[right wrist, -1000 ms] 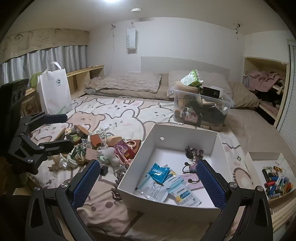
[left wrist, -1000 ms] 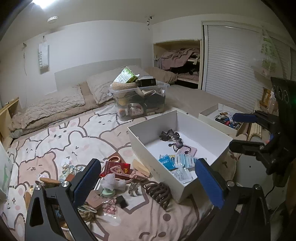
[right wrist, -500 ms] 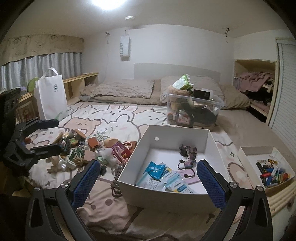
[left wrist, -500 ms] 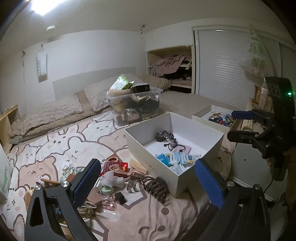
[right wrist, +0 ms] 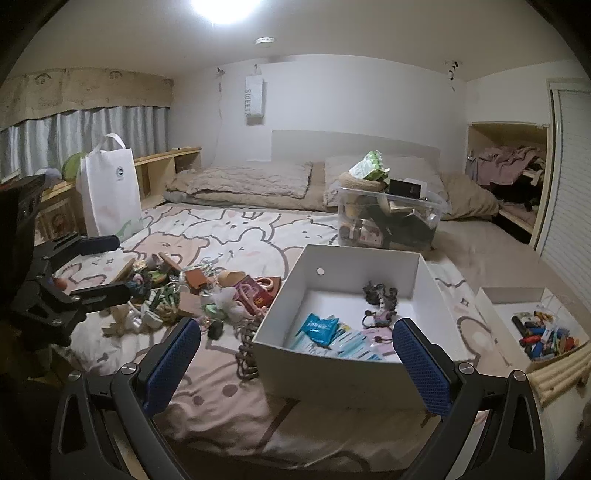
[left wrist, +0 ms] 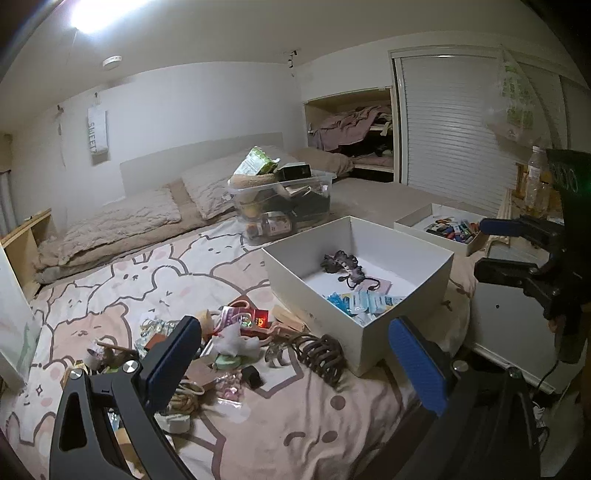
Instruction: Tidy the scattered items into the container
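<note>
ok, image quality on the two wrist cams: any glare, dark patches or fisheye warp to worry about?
Left wrist view: ceiling light blown out at top left, corners vignetted black, shutter door bowed by the fisheye. Right wrist view: ceiling light clipped at top centre, left tool sits in shadow, white box sharp and evenly lit.

A bed [right wrist: 236,229] with a bear-print cover fills the room, two quilted pillows [right wrist: 243,181] lined up at its head. A clear plastic bin [right wrist: 391,218] stuffed with odds and ends sits on the bed near the pillows, a green packet [right wrist: 369,166] poking out on top. A white tote bag [right wrist: 109,192] stands upright by the wooden shelf [right wrist: 162,162] under grey curtains [right wrist: 74,136]. A banner [right wrist: 254,99] hangs on the wall, and rumpled clothes [left wrist: 351,127] fill an alcove beside a white slatted door [left wrist: 454,129].
</note>
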`<action>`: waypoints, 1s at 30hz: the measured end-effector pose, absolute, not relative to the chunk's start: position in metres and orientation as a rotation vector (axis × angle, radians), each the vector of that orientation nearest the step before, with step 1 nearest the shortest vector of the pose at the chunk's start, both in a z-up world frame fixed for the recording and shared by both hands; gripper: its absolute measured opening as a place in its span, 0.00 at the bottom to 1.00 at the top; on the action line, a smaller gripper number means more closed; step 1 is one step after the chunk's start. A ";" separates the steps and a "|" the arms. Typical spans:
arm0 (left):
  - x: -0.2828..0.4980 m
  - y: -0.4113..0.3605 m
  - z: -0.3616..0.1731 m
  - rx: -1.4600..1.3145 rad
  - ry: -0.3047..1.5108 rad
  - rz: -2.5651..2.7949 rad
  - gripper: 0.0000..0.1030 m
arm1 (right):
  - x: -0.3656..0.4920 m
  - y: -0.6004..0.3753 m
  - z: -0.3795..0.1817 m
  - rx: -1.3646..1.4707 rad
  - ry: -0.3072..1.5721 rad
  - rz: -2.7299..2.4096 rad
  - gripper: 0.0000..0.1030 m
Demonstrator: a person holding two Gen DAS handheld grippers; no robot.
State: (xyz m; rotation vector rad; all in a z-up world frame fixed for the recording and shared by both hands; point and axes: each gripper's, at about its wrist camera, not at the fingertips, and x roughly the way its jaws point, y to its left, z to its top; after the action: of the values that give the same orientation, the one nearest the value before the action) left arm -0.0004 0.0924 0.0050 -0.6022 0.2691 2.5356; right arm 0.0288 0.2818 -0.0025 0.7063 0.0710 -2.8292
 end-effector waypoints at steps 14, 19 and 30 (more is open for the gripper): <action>0.013 0.087 0.006 -0.597 0.263 2.556 0.99 | 0.038 0.283 -0.013 0.710 0.062 -2.862 1.00; 0.014 0.088 0.004 -0.605 0.277 2.553 0.99 | 0.040 0.282 -0.014 0.707 0.077 -2.871 1.00; 0.014 0.086 0.003 -0.600 0.266 2.560 0.99 | 0.042 0.276 -0.014 0.706 0.113 -2.886 1.00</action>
State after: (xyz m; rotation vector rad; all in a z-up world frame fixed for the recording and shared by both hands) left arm 0.0143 0.0856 0.0034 -0.5998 0.2657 2.5595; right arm 0.0425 0.2760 -0.0144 0.7056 0.1126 -2.8865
